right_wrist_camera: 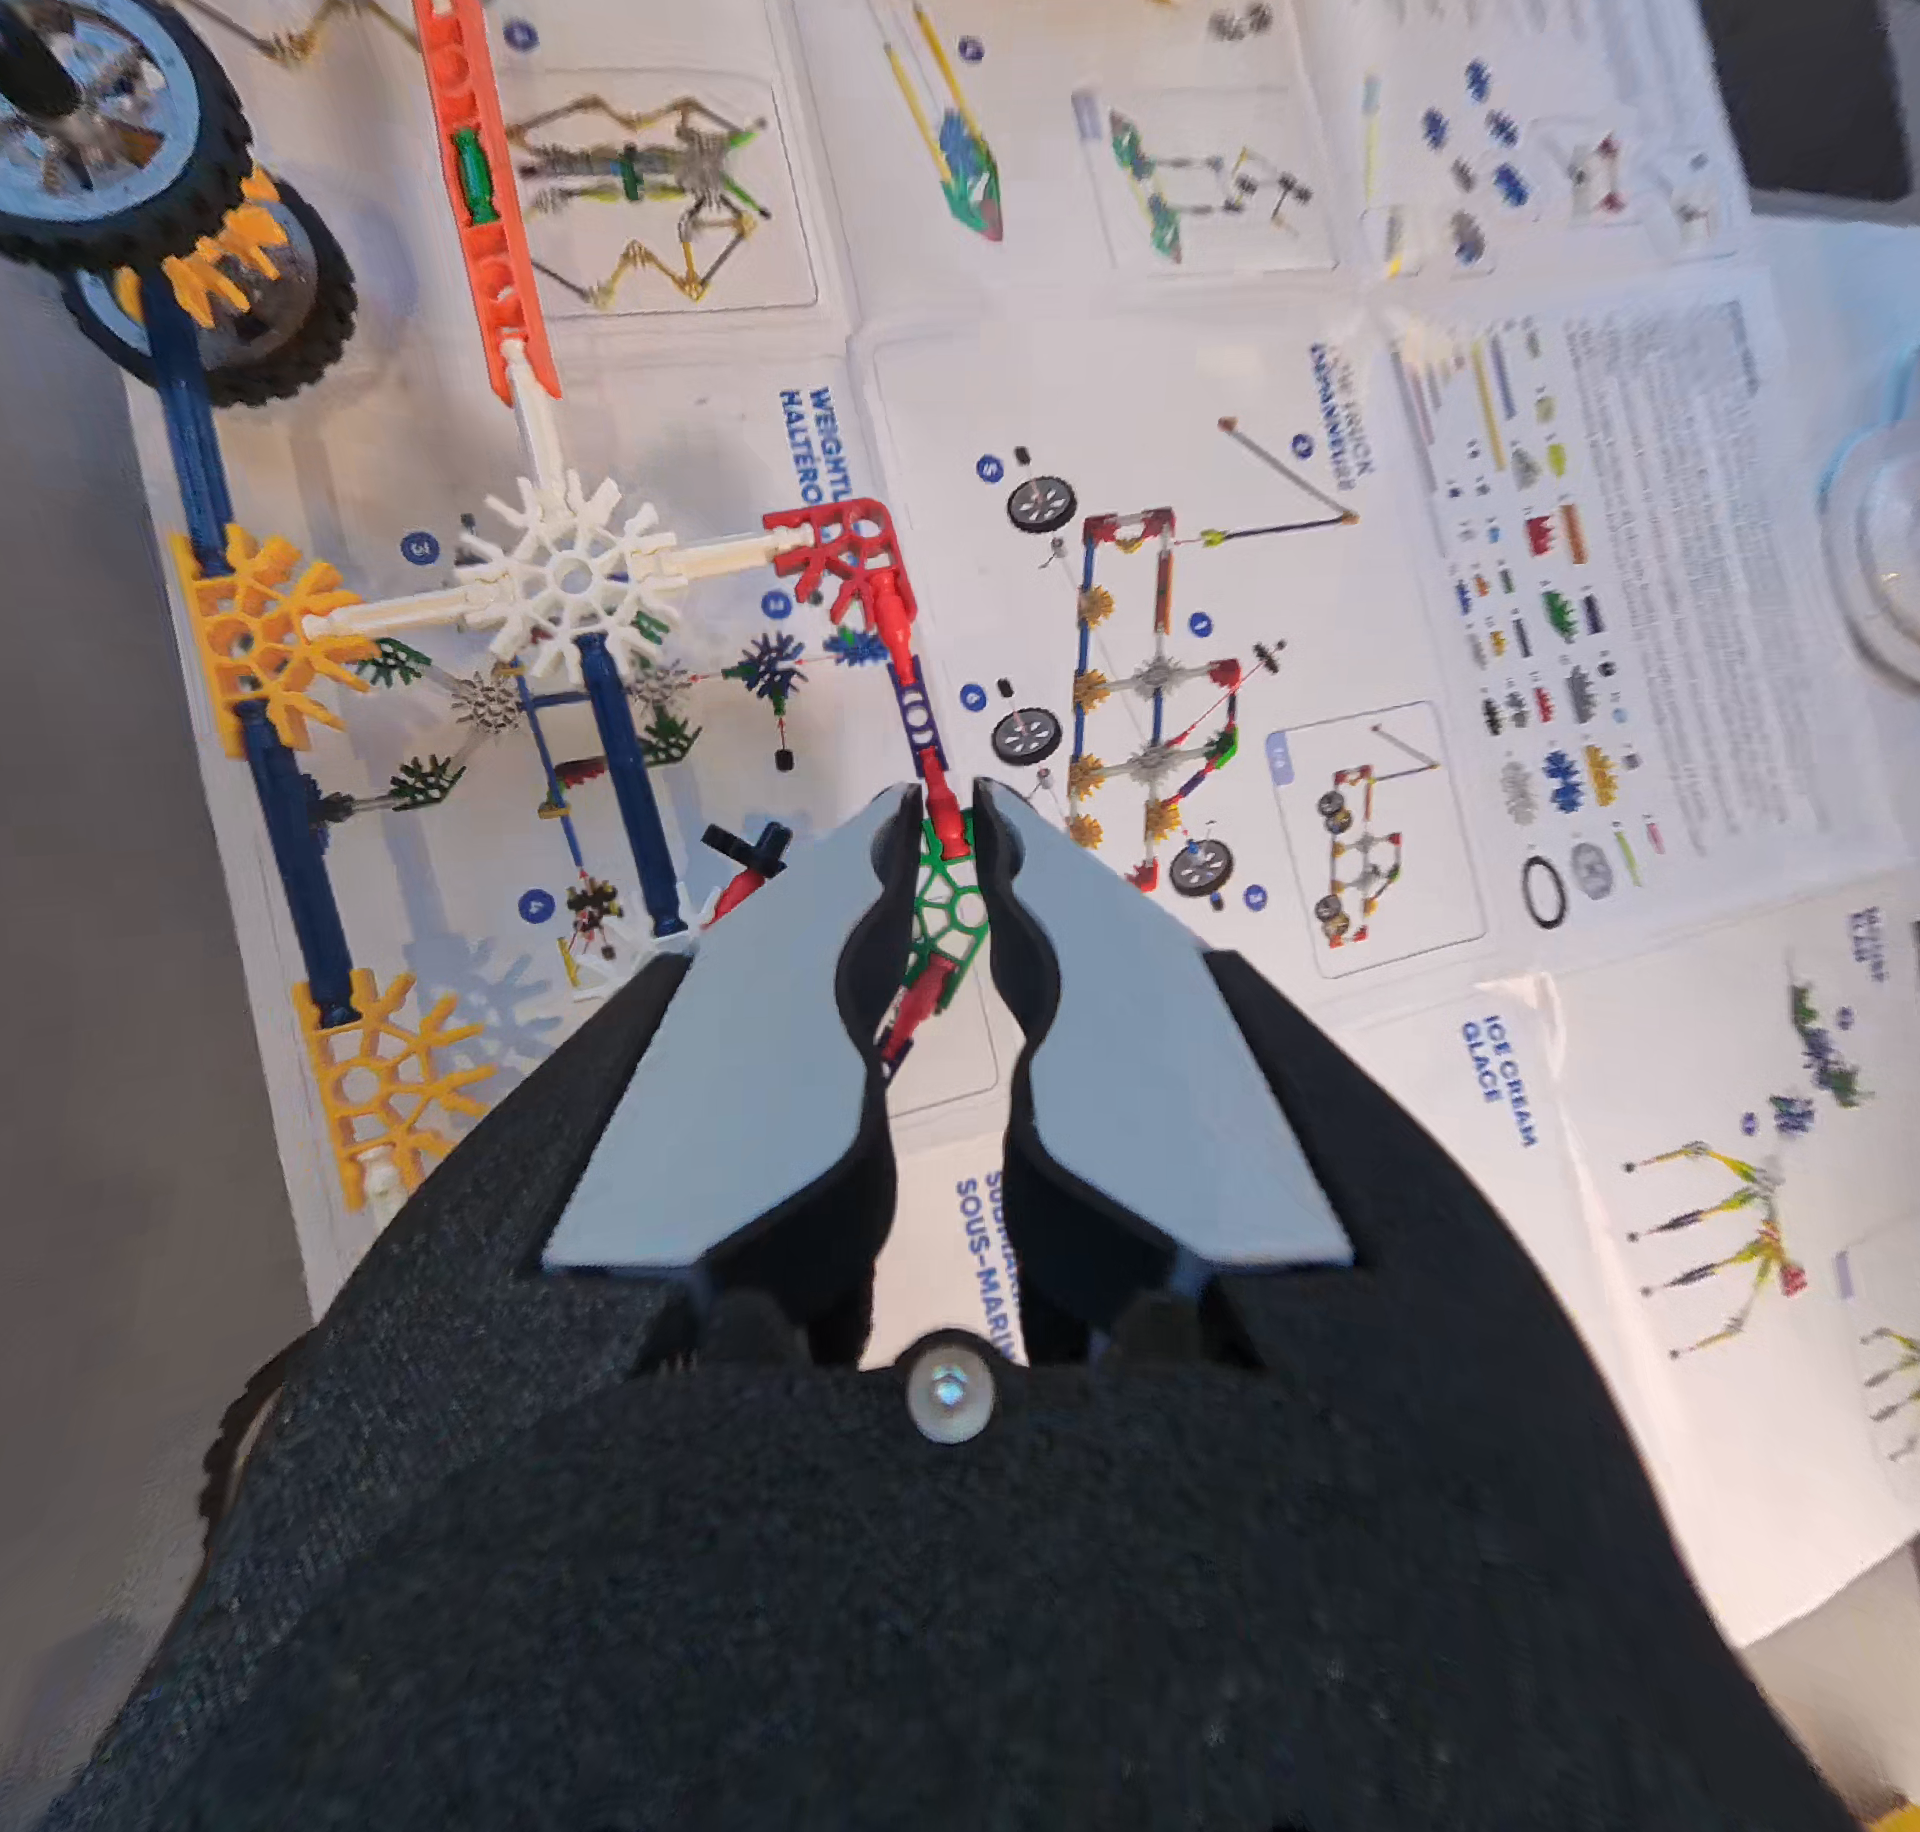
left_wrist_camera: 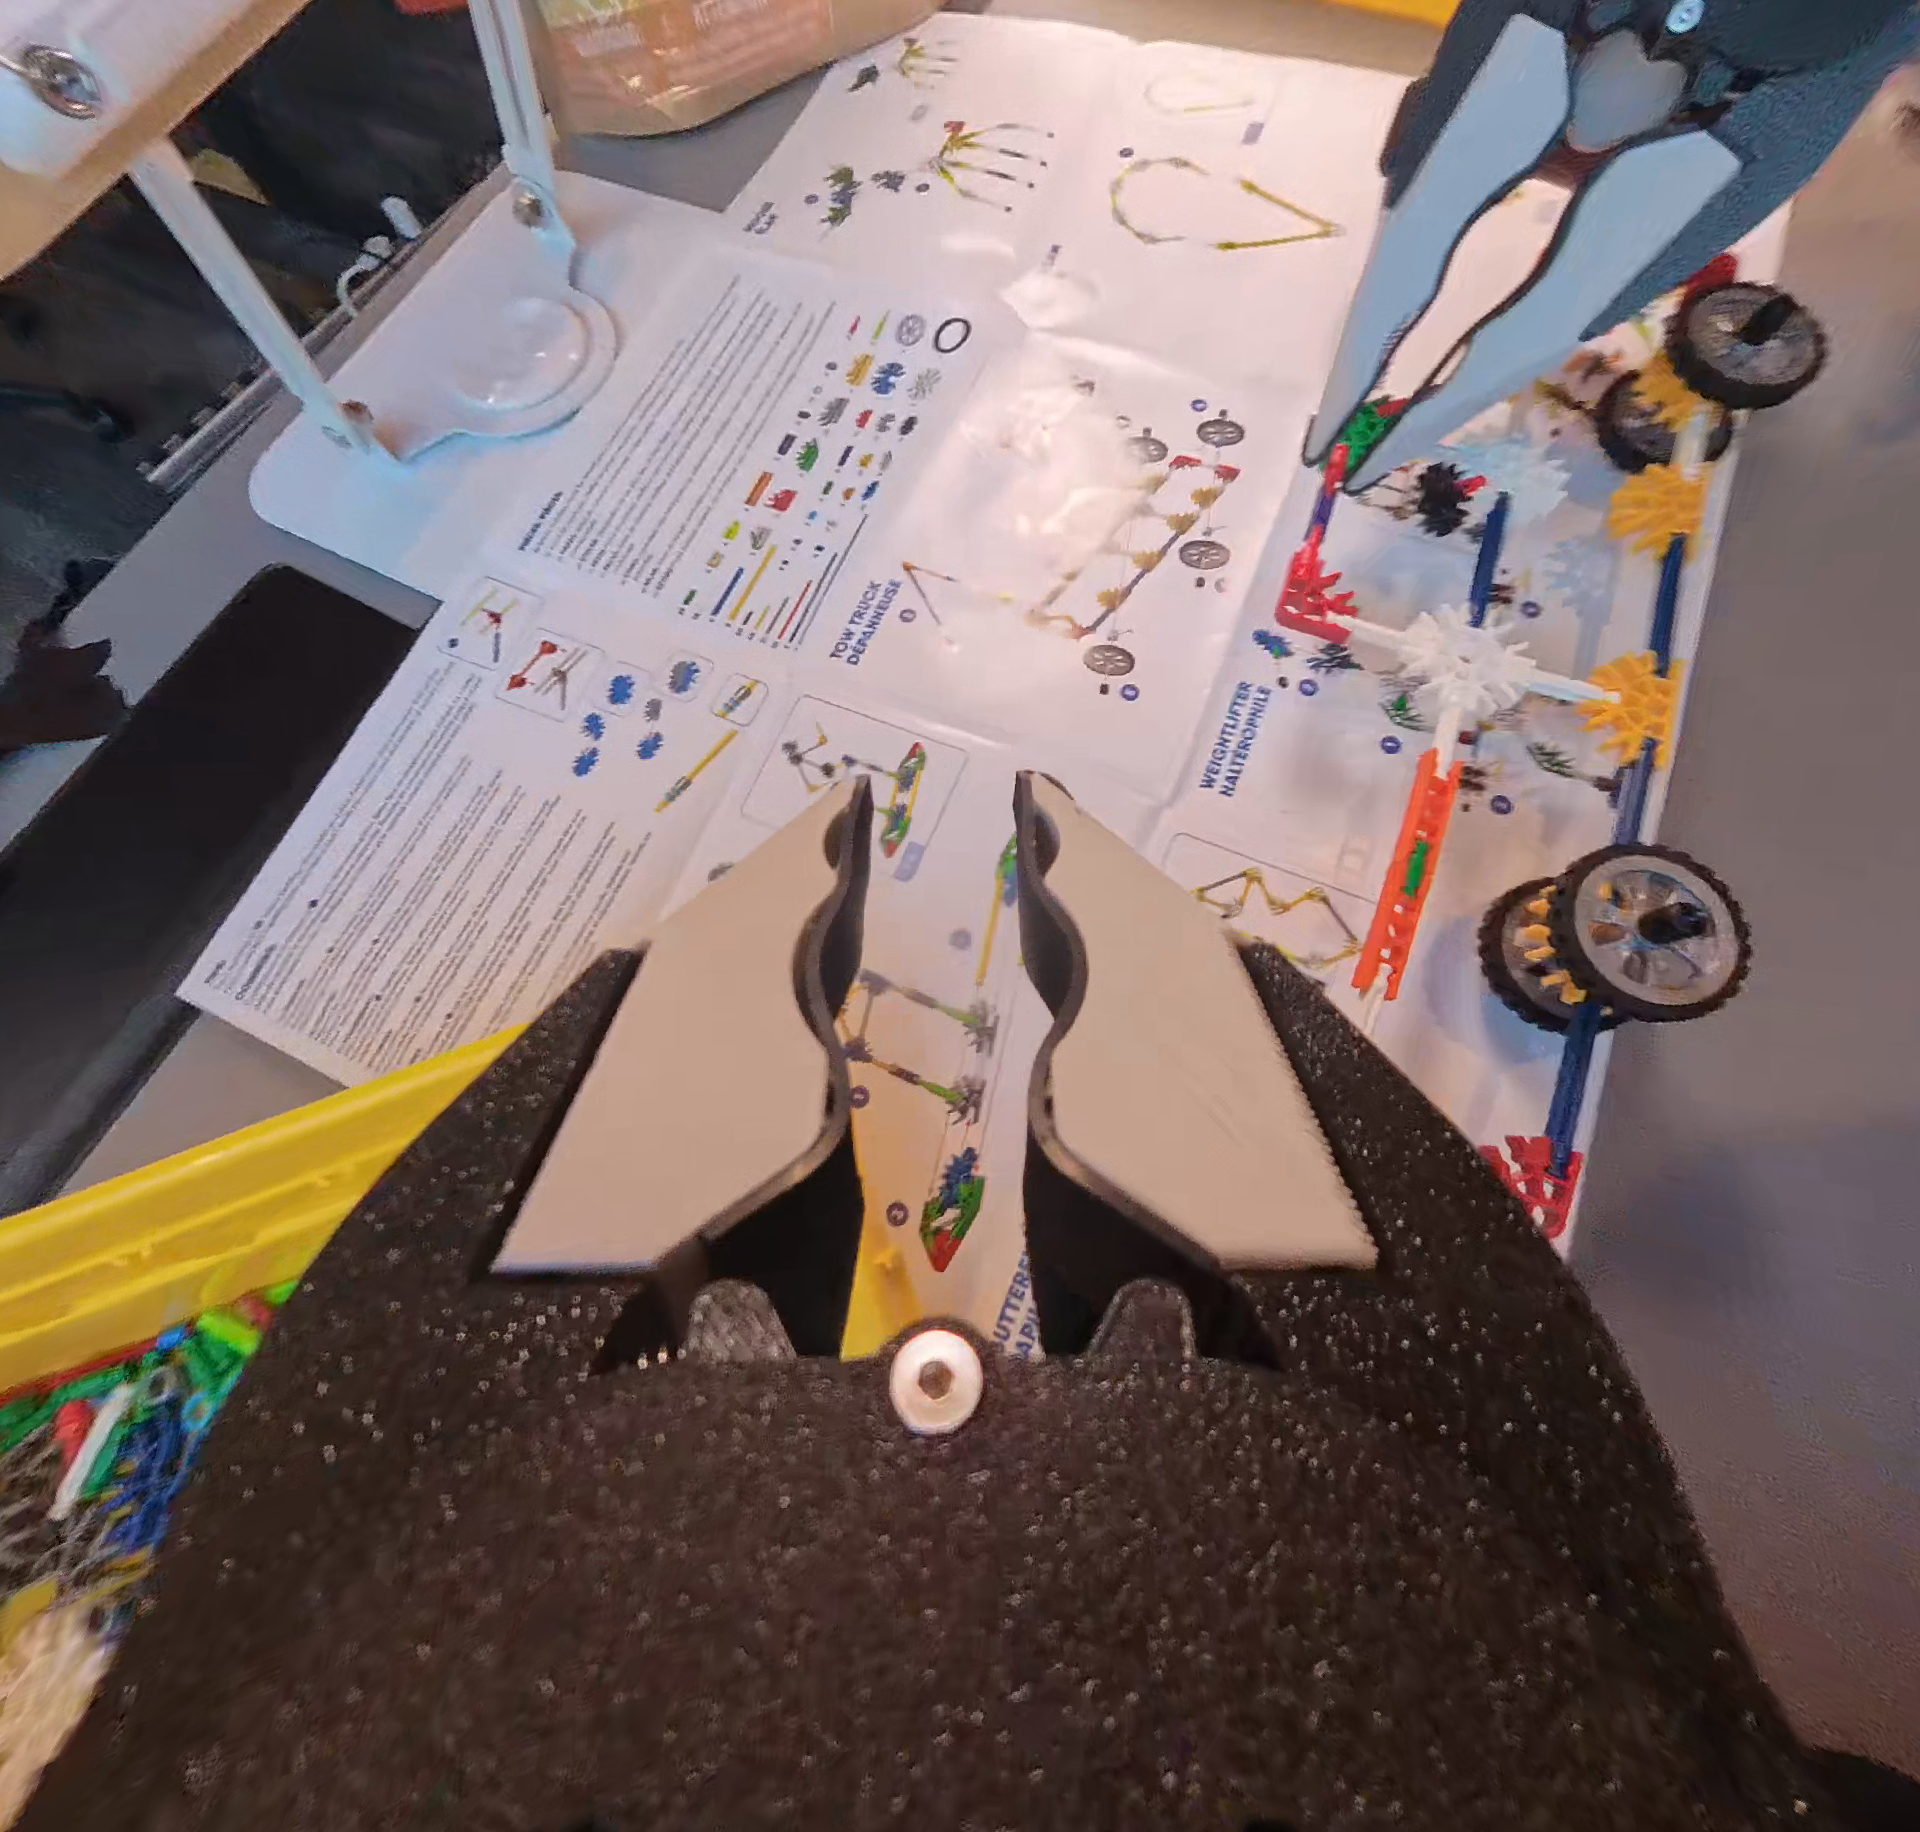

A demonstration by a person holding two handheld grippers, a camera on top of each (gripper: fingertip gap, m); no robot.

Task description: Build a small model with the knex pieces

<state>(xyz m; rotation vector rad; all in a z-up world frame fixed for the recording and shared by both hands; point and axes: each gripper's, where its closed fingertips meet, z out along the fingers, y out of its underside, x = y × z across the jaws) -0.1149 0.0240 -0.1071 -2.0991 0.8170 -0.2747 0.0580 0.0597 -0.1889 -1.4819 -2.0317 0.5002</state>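
Our right gripper (right_wrist_camera: 948, 795) has its fingers closed on a green connector (right_wrist_camera: 951, 899), pinching it by its flat faces. A red rod (right_wrist_camera: 940, 800) runs out of that connector past the fingertips towards a blue piece and a red corner connector (right_wrist_camera: 847, 551). These belong to a rod-and-connector model (right_wrist_camera: 569, 577) lying on the table (left_wrist_camera: 1766, 1263). The green connector sits at the model's near edge, low over the paper. We cannot tell whether it rests on the paper.

The model spreads from a white snowflake hub to yellow connectors (right_wrist_camera: 260, 629), blue rods (right_wrist_camera: 623, 774), an orange strip (right_wrist_camera: 478, 172) and black-tyred wheels (right_wrist_camera: 99, 109).

Our left gripper (left_wrist_camera: 940, 795) hovers well apart from the model with its fingers spread and nothing between them. It is above a folded instruction sheet (left_wrist_camera: 623, 847) and just beside a yellow bin (left_wrist_camera: 208, 1232) of loose parts.

The sheet carries blue headings, numbered step marks, blocks of small print, and a parts chart with coloured drawings of builds. No brand mark is legible on the pieces. A white stand (left_wrist_camera: 520, 359) sits at the sheet's far corner, and beyond it stands a brown printed box (left_wrist_camera: 727, 6).
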